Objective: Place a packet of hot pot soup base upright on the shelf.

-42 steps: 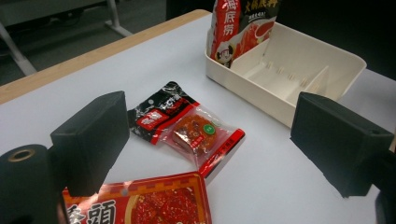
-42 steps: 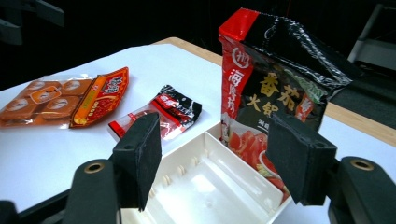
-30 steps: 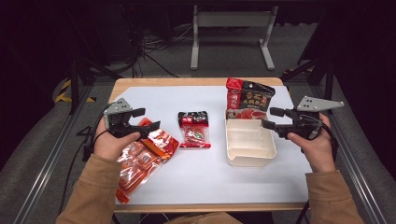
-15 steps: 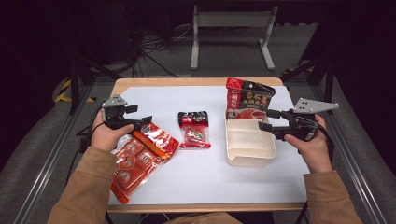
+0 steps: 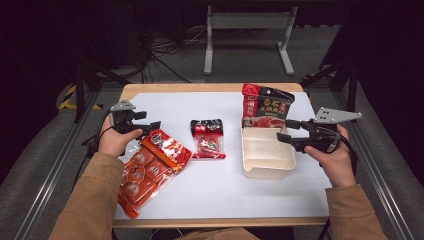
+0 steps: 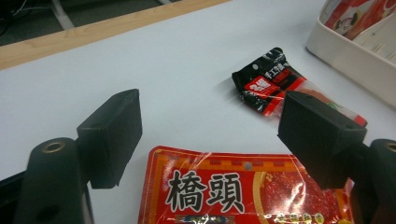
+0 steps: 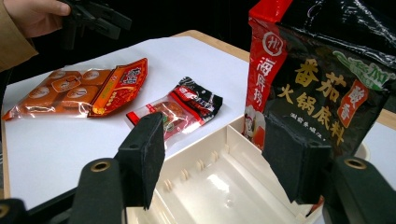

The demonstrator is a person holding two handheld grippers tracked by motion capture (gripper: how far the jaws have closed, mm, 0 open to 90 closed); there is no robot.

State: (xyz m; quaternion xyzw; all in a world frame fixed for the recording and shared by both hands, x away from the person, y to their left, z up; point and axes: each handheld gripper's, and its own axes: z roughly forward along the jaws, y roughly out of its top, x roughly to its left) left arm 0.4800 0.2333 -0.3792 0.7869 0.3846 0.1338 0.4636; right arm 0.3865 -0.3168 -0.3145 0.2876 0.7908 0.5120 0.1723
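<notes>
A white-topped bench (image 5: 200, 200) with a wooden edge carried four things. At the left lay a long orange snack packet (image 5: 150, 167), flat and running diagonally, its red printed end toward the middle of the bench and its far end reaching the near edge. In the middle lay a small red-and-black sachet (image 5: 208, 138), also flat, well apart from the orange packet. To the right sat a cream plastic tray (image 5: 266, 152), with nothing lying on its floor as far as the pictures showed. A tall black-and-red pouch (image 5: 266, 104) stood upright at the tray's far end; whether it stood inside the tray or just behind it could not be told.

The left gripper (image 5: 152, 124) was held by the person's left hand (image 5: 114, 141) just above the red end of the orange packet. In the left gripper view its jaws stood wide apart with nothing between them, the packet's red end (image 6: 243, 191) below and the sachet (image 6: 280, 86) farther off. The right gripper (image 5: 282, 130) was held by the right hand (image 5: 332, 160) at the tray's right rim, pointing left over the tray. In the right gripper view its jaws were likewise spread and held nothing, with the tray (image 7: 224, 186) beneath them and the pouch (image 7: 322, 88) just past the right-hand jaw.
</notes>
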